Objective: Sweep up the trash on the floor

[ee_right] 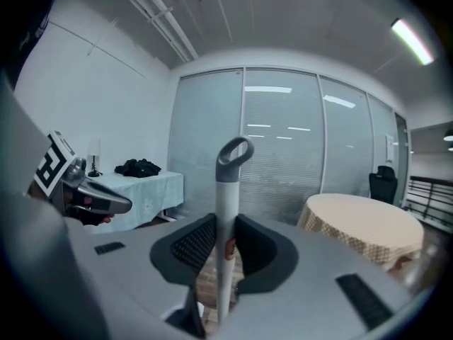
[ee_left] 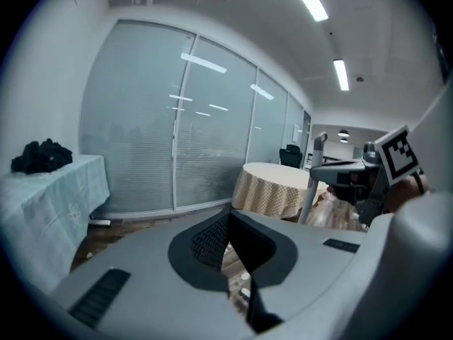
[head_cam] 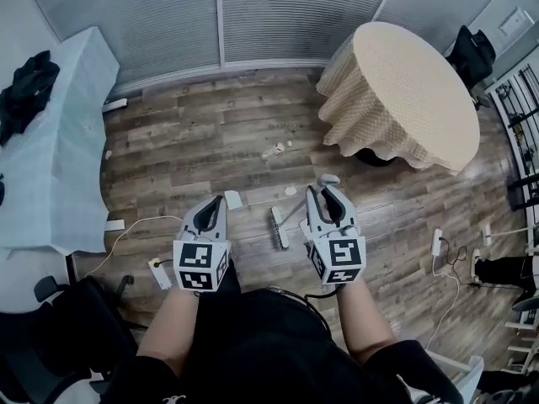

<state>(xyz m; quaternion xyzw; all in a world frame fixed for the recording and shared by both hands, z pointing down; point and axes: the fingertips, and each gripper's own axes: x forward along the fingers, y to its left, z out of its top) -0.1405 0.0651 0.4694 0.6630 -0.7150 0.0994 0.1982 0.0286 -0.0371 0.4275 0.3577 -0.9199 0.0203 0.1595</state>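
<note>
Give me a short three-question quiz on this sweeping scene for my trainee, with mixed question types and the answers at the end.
1. True or false: the right gripper has its fingers shut on the grey-and-white broom handle.
2. Multiple choice: the black garment lies on A) the round table with the beige checked cloth, B) the table with the light blue cloth, C) the wooden floor.
3. Short answer: which gripper holds nothing?

Key: 1 true; 2 B; 3 the left gripper.
</note>
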